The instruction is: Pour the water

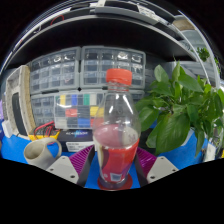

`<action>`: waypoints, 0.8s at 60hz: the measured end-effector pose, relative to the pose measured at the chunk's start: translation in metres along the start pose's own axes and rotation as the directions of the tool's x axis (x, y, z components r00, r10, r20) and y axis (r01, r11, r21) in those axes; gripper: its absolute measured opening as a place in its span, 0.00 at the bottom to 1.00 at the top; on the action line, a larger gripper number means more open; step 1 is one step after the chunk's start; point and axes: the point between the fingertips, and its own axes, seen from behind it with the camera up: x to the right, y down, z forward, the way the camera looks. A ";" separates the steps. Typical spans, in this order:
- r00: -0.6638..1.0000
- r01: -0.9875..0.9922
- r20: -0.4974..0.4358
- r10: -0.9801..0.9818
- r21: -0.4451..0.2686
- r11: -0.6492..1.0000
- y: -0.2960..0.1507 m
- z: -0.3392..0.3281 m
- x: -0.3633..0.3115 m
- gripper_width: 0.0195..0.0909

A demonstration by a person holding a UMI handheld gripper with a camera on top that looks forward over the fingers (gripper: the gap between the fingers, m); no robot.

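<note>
Nearest the camera, the gripper (113,165) shows its two fingers, each with a purple pad (80,157) on the inner face. A clear plastic bottle (117,130) stands upright between them, its orange-red cap (119,76) still screwed on and its lower part tinted red, whether by liquid or label cannot be told. The pads appear to lie against the bottle's sides, yet firm contact on both sides cannot be confirmed, so the state of the grasp is left undecided. The bottle rests on, or just above, a blue surface (15,148). To the left of the fingers sits a pale cup (40,152), the probable receiver of the water. To the right a leafy green plant (181,105) crowds close to the bottle. Beyond stand stacked translucent drawer units (75,72) and a rack of coloured small items (78,108).

Risks, as judged: with the cap on, no pouring can begin. A smooth, rounded bottle may slip or rotate in a light grip when tilted. A swing toward the cup could spill on the blue surface, and a swing the other way could brush the plant.
</note>
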 end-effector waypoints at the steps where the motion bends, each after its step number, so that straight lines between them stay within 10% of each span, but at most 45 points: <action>1: 1.000 0.001 0.001 -0.001 -0.002 1.000 0.000 -0.002 -0.001 0.77; 20: 1.000 0.024 0.002 -0.024 -0.131 0.991 0.033 -0.092 -0.022 0.77; 48: 0.996 0.009 0.084 -0.005 -0.054 0.998 -0.055 -0.205 -0.118 0.78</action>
